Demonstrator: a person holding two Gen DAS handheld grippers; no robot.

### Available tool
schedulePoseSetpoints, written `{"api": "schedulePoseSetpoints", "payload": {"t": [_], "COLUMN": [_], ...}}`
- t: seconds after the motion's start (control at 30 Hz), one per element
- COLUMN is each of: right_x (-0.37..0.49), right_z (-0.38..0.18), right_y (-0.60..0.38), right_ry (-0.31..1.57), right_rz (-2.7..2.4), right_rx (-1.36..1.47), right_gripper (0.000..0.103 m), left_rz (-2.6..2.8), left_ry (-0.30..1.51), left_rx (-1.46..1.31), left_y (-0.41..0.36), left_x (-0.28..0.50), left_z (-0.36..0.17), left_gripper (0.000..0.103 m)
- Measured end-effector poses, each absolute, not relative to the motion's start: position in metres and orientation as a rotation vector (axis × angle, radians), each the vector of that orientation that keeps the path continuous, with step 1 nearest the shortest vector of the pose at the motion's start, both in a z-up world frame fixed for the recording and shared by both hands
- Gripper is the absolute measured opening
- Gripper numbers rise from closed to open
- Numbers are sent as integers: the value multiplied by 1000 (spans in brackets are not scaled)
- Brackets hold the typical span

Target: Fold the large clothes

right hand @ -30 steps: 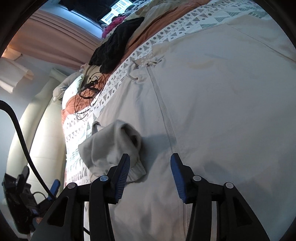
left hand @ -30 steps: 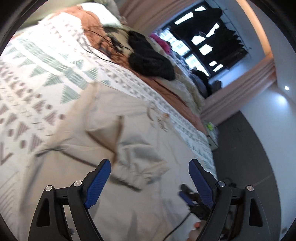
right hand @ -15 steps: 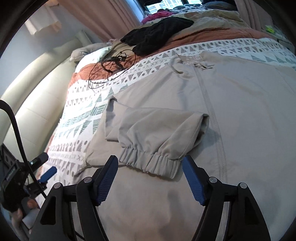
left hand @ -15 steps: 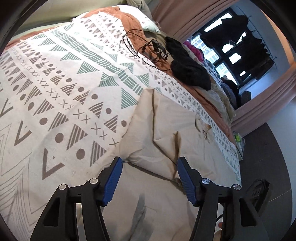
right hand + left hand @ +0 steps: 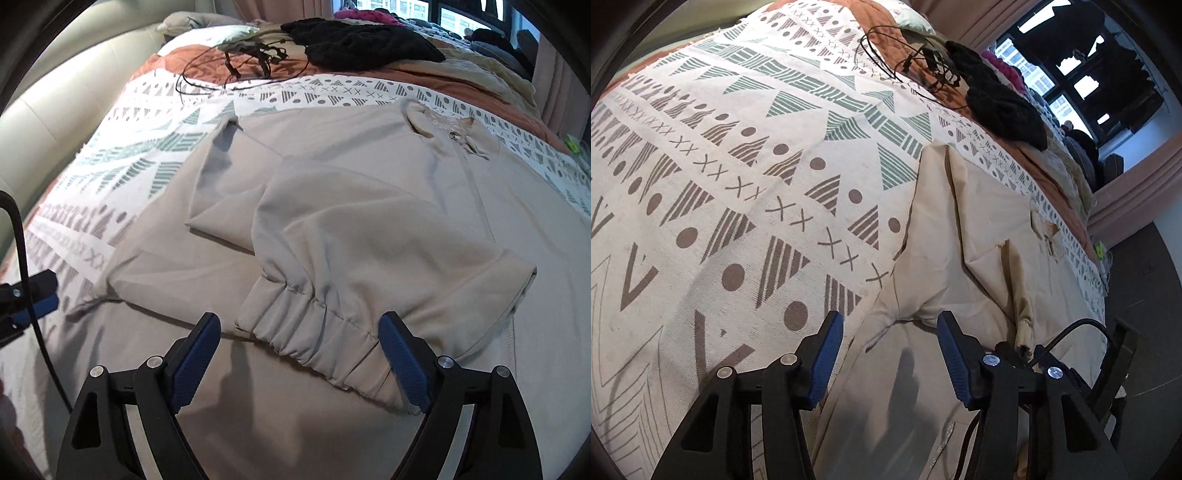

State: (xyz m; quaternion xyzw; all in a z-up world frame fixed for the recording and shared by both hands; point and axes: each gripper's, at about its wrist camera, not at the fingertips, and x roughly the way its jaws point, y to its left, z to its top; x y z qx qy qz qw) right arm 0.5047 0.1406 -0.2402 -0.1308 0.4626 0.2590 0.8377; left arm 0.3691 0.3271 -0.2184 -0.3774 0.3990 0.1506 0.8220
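A beige zip jacket (image 5: 369, 177) lies spread on the patterned bedspread (image 5: 738, 177). One sleeve (image 5: 354, 258) is folded across its front, and the gathered cuff (image 5: 303, 325) points at me. My right gripper (image 5: 301, 345) hovers just short of that cuff with its jaws opening; the cuff lies between the fingertips, untouched. My left gripper (image 5: 890, 334) is low over the jacket's side edge (image 5: 897, 280) by the armpit. Its jaws are closing over that cloth, and the pads stand clear of it. The left gripper (image 5: 33, 306) also shows at the left edge of the right wrist view.
At the far side of the bed lie a black knit garment (image 5: 358, 44), a tangle of black cable (image 5: 251, 62) and a heap of other clothes (image 5: 1067, 173). A padded headboard (image 5: 55, 122) is on the left. Dark floor (image 5: 1137, 288) runs along the bed's right side.
The left gripper dropped toward the jacket's side edge and its jaws narrowed. The right gripper rolled upright, pulled back and widened; the sleeve now lies flat across the jacket.
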Motion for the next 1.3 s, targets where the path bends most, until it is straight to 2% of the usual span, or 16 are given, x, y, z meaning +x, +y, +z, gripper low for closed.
{"api": "schedulePoseSetpoints", "payload": {"t": [0.07,0.1,0.13,0.17,0.2,0.23,0.47,0.83,1.07,1.17,1.23,1.27,1.3], "right_x": [507,508,509,510,512,514,517,517,539,559,564,564,562], "right_z": [-245,-243,-241,-238,-234,-229,-186,-111,-123,-154,-170,-174,-177], "right_y": [138,135,130,125,119,112,64,-50,-110,-131,-143,-148,-153], "right_ry": [983,984,980,982,989,999,937,742,723,815,872,885,893], "right_rz": [519,510,497,498,523,554,582,501,317,202,190,193,192], "right_rx": [-296,-286,-280,-267,-232,-184,17,326,444,477,518,539,547], "right_gripper": [86,74,58,51,33,7,8,7,8,24,46,51,59], "left_rz": [317,319,323,327,334,341,406,461,477,473,469,467,466], "left_ry": [871,881,892,897,897,899,943,932,940,935,934,933,933], "left_rx": [-801,-794,-784,-766,-749,-734,-645,-600,-583,-616,-632,-636,-640], "left_y": [327,325,323,322,320,318,313,309,309,312,315,314,315], "left_x": [372,373,374,375,375,375,376,375,378,378,377,377,377], "left_z": [-223,-225,-225,-226,-225,-225,-233,-233,-233,-234,-234,-233,-233], "left_gripper": [43,40,40,39,38,37,21,16,16,16,16,16,16]}}
